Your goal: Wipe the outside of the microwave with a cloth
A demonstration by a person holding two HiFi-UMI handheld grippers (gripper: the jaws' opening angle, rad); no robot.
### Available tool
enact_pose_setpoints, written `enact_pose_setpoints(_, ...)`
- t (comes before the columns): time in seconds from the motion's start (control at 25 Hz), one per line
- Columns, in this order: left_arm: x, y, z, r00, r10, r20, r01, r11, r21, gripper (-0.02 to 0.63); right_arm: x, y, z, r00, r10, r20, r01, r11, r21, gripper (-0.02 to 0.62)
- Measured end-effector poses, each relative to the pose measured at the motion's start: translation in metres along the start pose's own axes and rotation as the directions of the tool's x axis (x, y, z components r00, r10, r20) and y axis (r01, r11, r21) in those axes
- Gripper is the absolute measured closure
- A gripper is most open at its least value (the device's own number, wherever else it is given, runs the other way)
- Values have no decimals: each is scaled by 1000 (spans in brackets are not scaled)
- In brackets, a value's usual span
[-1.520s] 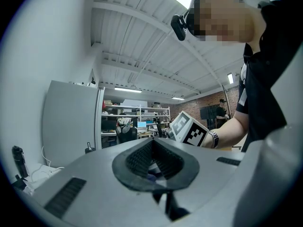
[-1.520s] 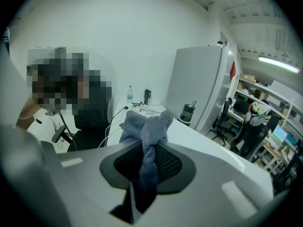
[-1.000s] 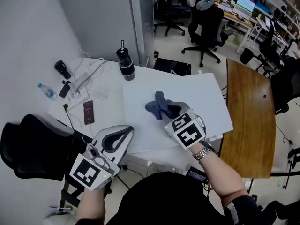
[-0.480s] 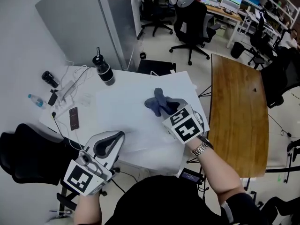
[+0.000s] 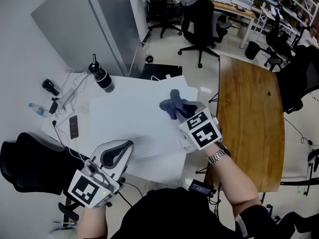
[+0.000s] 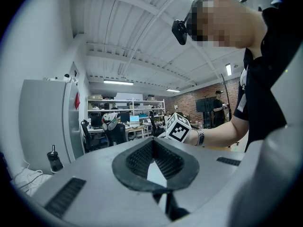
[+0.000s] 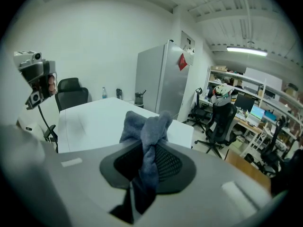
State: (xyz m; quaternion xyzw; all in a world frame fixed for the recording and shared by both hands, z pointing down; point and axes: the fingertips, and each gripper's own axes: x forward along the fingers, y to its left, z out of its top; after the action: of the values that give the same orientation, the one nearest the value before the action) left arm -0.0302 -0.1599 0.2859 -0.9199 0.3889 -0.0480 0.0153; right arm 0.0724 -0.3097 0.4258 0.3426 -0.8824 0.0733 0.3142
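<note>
Blue-grey cloth [image 5: 173, 102]: soft, light, limp, likely; right gripper [image 5: 185, 112] clamps its bunched middle by the table's [image 5: 124, 118] right edge. Left gripper's [image 6: 152, 144] jaws together, empty.

The cloth [image 5: 175, 103] is blue-grey and soft, bunched into a twisted wad. It sits just right of the head view's centre, clamped in the right tongs [image 5: 182, 111], over the right edge of the white table [image 5: 129, 118]. In the right gripper view's centre, 2 rounded lobes of the cloth [image 7: 144, 141] stick up past the tips.
</note>
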Motion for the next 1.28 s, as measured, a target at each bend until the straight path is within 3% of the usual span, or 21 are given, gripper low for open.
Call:
enact_pose_setpoints(0.28,21,-17,-10,998,30,-59,-31,999,-18,601,-14,-33,-16,999,-14,40,13,1000,13,526)
enact_pose_setpoints(0.6,47,-31,-7,997,53,-59,-54,998,-13,601,-24,-69,-37,996,-22,82,15,997,78,526)
enact_pose_setpoints(0.96,62,-37,-10,994,64,-84,-66,998,-18,601,-20,-86,-58,993,-13,120,-8,985,172,529)
enact_pose_setpoints(1.28,66,-35,-13,992,78,-100,-81,996,-24,601,3,-91,-93,996,9,92,-32,966,256,529)
